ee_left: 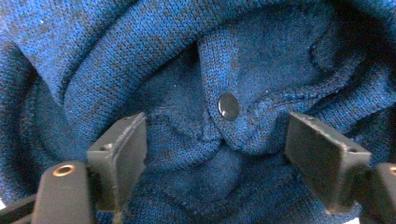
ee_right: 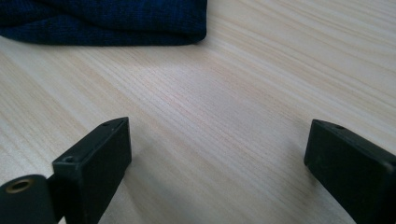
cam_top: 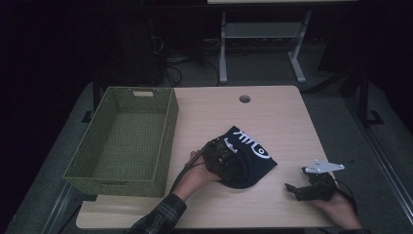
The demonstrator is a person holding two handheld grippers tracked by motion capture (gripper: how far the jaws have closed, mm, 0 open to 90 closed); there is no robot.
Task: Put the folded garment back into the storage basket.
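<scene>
A dark blue knitted garment [cam_top: 251,156] with white lettering lies folded near the middle of the table. My left gripper [cam_top: 221,157] rests on its left edge, open. In the left gripper view the jaws stand wide apart over bunched blue knit [ee_left: 140,70], with a dark snap button [ee_left: 228,106] between them. My right gripper [cam_top: 298,190] hovers low over bare wood at the front right, open with nothing between its jaws [ee_right: 217,163]. A corner of the garment [ee_right: 116,21] lies ahead of it in the right gripper view.
A green woven basket [cam_top: 168,126] stands empty at the table's left. The light wooden table [cam_top: 282,117] has a round cable hole [cam_top: 244,99] near its far edge. A desk frame and cables stand on the floor beyond.
</scene>
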